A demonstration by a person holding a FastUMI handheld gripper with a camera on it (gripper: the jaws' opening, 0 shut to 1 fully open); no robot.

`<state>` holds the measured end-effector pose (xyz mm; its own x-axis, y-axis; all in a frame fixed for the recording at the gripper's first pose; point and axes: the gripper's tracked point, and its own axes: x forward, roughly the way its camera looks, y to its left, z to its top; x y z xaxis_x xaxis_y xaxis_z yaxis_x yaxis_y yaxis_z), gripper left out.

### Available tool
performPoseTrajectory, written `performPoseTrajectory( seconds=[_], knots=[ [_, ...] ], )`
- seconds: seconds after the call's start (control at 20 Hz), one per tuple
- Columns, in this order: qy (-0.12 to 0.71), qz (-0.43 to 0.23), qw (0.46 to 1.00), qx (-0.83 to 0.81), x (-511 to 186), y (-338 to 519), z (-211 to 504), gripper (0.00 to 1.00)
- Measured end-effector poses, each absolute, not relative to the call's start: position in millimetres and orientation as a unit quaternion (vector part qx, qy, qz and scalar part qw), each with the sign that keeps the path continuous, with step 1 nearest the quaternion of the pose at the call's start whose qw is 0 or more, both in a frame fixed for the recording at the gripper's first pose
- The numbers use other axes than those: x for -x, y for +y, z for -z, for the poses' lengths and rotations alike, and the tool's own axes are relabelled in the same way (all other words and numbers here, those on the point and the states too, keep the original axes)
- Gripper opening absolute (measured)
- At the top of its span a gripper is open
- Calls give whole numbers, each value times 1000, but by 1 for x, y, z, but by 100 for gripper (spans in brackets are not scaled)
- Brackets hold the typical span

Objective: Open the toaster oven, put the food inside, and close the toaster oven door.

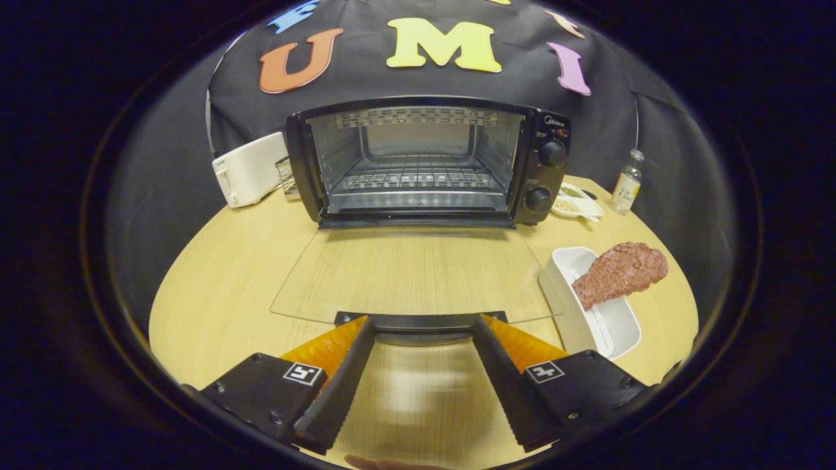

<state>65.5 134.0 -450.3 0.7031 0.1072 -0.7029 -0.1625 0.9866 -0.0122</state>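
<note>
With the toaster oven (424, 160) at the counter's (215, 281) far edge and its glass door (411, 274) folded flat, the tongs (423, 326) stand spread and empty at the door handle (421, 321); next, the meat-like food (620, 271), resting on a white tray (575, 313) near the right edge, needs grasping.

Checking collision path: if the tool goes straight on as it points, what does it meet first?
Likely the black handle bar of the lowered glass oven door, just ahead of the open tool; height is unclear.
</note>
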Motion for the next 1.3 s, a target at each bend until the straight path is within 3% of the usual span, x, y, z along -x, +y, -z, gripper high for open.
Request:
performPoseTrajectory(
  seconds=[0.2,0.7,1.1,1.3],
  knots=[
    [377,-120,918,11,-53,134,427,98],
    [330,-121,936,-5,-82,18,319,98],
    [395,-147,906,-33,-128,-88,304,97],
    [450,-186,871,-62,-136,-108,334,89]
  ],
)
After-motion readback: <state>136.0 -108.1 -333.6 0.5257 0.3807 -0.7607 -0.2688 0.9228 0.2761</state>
